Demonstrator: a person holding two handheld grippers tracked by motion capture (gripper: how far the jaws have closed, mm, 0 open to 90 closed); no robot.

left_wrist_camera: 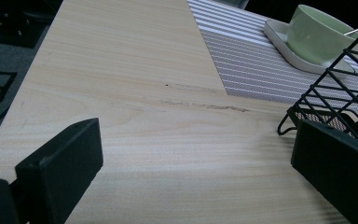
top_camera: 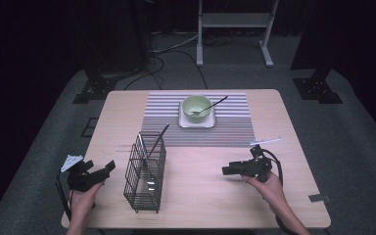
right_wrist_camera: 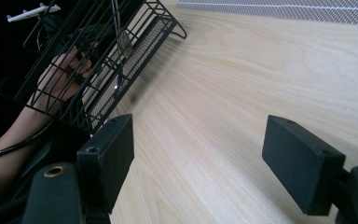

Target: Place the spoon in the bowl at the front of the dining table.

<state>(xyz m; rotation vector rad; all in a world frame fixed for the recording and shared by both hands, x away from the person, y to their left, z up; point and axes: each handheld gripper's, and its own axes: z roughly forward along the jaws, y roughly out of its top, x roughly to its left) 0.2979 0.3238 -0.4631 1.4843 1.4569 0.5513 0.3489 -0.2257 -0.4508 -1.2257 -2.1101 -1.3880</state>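
Both grippers are wide open and hold nothing: the right gripper [top_camera: 226, 171] hangs low over the bare wood of the table [top_camera: 200, 196], pointing at the black wire basket [top_camera: 145, 171], and the left gripper [top_camera: 108, 167] waits just beside the basket on its other side. The basket stands upright near the front of the table, between the two grippers, with a long spoon [top_camera: 155, 144] leaning inside it (its handle sticks out over the top). Farther back, a green bowl [top_camera: 197, 106] sits on a white dish [top_camera: 196, 120] on the striped mat [top_camera: 166, 128], with another spoon in it. The basket looks light and tall, so a push from one side could tip it and spill the spoon out
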